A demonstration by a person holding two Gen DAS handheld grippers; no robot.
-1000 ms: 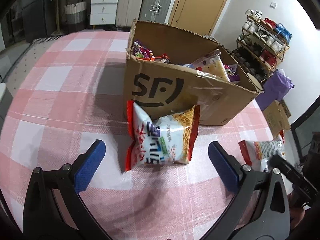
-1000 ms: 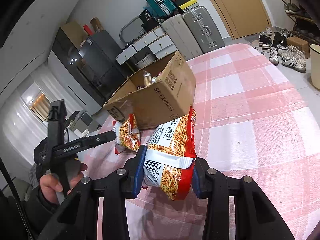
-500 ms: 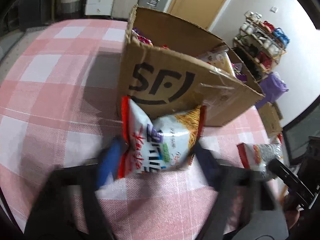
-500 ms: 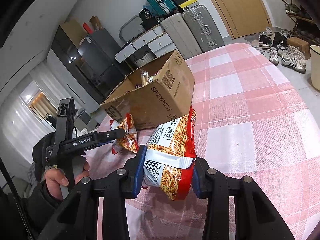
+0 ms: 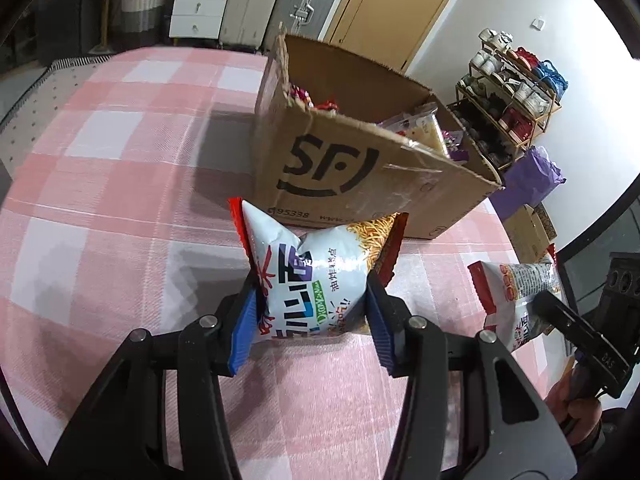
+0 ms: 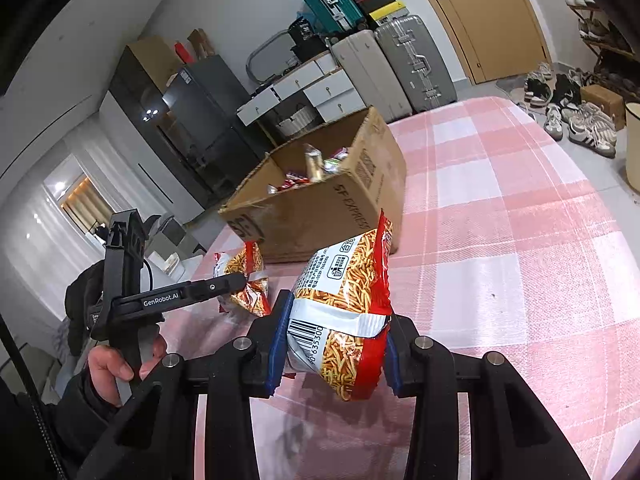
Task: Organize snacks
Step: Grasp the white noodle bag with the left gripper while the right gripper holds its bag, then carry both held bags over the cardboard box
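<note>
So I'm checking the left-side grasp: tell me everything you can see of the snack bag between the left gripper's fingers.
The snack bag is a puffed, glossy foil pouch, pale blue-white with red crimped ends, blue lettering and a picture of fried noodle sticks. It lies on the pink checked tablecloth just before the cardboard box. The left gripper has just been closing; its blue pads pinch both sides, denting it.

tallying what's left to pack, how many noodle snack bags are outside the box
2: one noodle snack bag on the checked cloth between the left gripper pads, which have just been closing; one clamped in the right gripper. Others may lie unseen.
</note>
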